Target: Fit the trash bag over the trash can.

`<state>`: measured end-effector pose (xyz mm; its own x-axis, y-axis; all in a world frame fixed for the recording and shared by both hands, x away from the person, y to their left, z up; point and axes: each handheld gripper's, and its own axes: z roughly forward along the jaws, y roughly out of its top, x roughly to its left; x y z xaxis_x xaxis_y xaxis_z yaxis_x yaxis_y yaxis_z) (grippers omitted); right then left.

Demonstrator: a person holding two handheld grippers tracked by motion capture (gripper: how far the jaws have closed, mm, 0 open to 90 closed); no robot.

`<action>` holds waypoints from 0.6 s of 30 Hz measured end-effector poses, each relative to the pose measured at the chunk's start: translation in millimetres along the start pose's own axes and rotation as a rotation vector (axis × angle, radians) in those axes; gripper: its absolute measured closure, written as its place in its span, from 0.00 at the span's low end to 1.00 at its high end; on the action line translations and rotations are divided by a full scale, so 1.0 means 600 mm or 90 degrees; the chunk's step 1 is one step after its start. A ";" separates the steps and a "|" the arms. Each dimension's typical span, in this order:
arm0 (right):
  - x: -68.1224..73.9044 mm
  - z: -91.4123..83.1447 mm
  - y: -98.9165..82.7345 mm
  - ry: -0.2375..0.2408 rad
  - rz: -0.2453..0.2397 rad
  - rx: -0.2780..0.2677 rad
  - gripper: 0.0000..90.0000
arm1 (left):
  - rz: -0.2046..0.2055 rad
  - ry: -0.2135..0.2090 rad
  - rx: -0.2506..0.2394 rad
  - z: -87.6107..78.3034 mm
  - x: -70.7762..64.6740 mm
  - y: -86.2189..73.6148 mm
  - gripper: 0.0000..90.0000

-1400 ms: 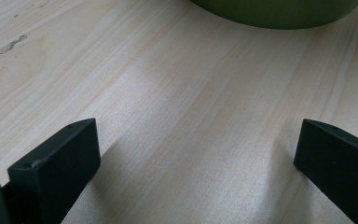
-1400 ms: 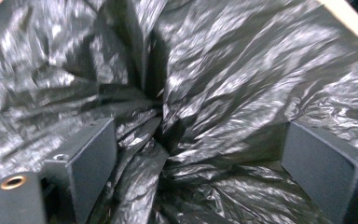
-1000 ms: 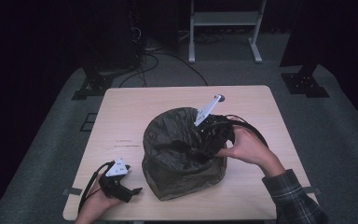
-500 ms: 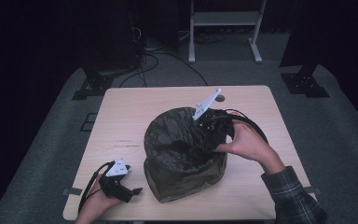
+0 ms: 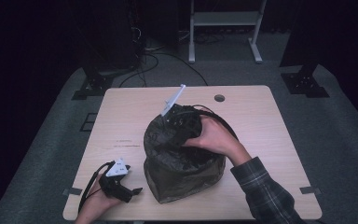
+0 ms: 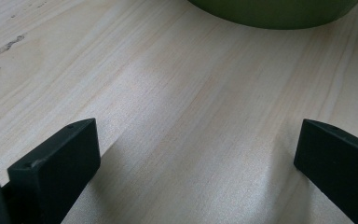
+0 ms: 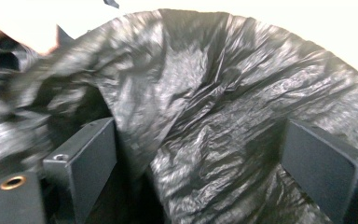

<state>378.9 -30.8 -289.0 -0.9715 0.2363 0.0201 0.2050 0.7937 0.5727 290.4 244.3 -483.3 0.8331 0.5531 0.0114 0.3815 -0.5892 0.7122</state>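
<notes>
A green bin (image 6: 275,11) lined with a crinkled black plastic bag (image 5: 177,163) stands in the middle of the wooden table (image 5: 261,116). A person's right hand (image 5: 214,137) holds my right gripper (image 5: 177,130) at the bag's top. In the right gripper view this gripper (image 7: 200,168) is open, with loose bag plastic (image 7: 223,121) bulging between its wide-set jaws. My left gripper (image 5: 135,189) rests on the table at the front left, held by the left hand. It points at the bin's base and stands open (image 6: 196,154) over bare wood.
A round cable hole (image 5: 219,98) sits near the table's far edge. Cables trail from both grippers, the right one looping over the bag's far side (image 5: 219,119). Beyond the table are dark stand feet (image 5: 93,86) and a white frame (image 5: 223,28) on grey carpet.
The right hand and its gripper have moved left across the bag's top, and the bag's upper folds have shifted with them. The left gripper has stayed put.
</notes>
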 end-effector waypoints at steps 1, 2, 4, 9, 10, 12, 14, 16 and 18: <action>-0.002 0.018 0.004 -0.004 -0.002 0.016 0.10 | 0.000 0.000 0.000 0.000 0.000 0.000 0.00; -0.002 0.026 0.006 -0.006 -0.002 0.023 0.10 | 0.000 0.000 0.000 0.000 0.000 0.000 0.00; -0.002 0.042 0.009 -0.009 -0.003 0.041 0.10 | -0.001 0.000 0.000 0.000 0.000 0.000 0.00; 0.002 0.076 0.012 -0.011 -0.007 0.080 0.10 | -0.001 0.000 0.000 0.000 0.000 0.000 0.00; 0.003 0.080 0.012 -0.012 -0.006 0.092 0.10 | -0.001 0.000 0.000 0.000 0.000 0.000 0.00; 0.004 0.087 0.012 -0.013 -0.006 0.104 0.10 | -0.001 0.001 0.000 0.000 0.000 0.000 0.00; 0.003 0.092 0.012 -0.015 -0.006 0.114 0.10 | -0.001 0.001 0.000 0.000 0.000 0.000 0.00; 0.002 0.090 0.012 -0.013 -0.004 0.108 0.10 | 0.000 0.000 0.000 0.000 0.000 0.000 0.00; 0.004 0.079 0.012 -0.013 -0.004 0.092 0.10 | 0.000 0.000 0.000 0.000 0.000 0.000 0.00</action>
<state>383.9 2.0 -323.9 -0.9704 0.2416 0.0000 0.2159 0.8672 0.4487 290.3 244.2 -483.4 0.8329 0.5532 0.0109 0.3818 -0.5888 0.7124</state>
